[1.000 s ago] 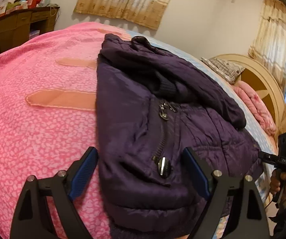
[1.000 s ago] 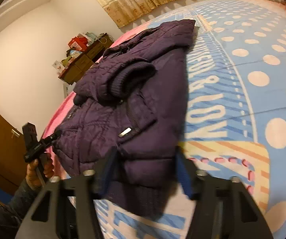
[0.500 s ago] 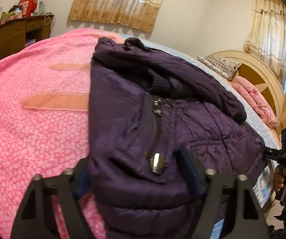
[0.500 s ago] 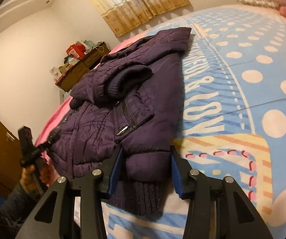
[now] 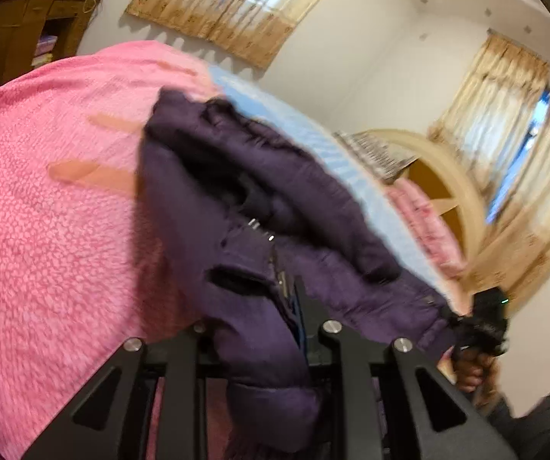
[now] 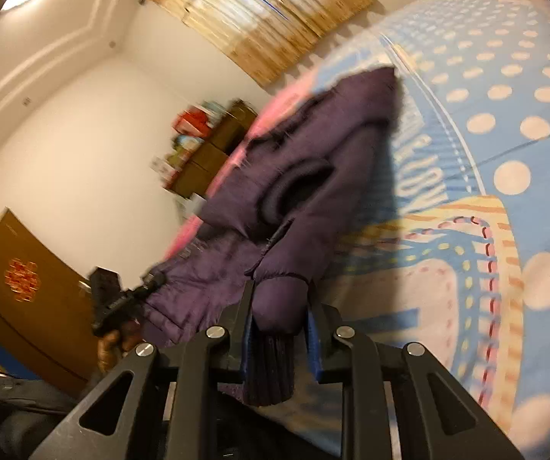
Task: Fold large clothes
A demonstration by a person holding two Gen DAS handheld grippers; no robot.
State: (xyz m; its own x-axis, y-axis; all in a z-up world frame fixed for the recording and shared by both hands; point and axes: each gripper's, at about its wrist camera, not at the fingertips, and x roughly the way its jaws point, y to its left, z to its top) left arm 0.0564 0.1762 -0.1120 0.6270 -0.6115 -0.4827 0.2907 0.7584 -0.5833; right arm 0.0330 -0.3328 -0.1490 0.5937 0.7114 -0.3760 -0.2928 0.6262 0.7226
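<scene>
Gripping purple jacket (image 5: 259, 230) hem: both claws (image 5: 275, 318) (image 6: 279, 306).

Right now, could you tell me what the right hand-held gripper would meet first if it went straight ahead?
The purple jacket: the right hand-held gripper is already shut on its hem, so more jacket lies directly ahead.

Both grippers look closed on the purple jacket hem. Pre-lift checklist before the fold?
1. Left gripper shut on the hem of the purple quilted jacket: ok, fabric bunched between the fingers.
2. Right gripper shut on the jacket's ribbed hem corner: ok.
3. Grip depth on both sides: cannot tell, frames are motion-blurred.
4. Sleeve with dark knit cuff folded across the jacket front: ok, lies on the body.
5. Far collar end resting on the pink speckled blanket and blue dotted blanket: ok.
6. Landing area for the fold unobstructed: cannot tell.
</scene>
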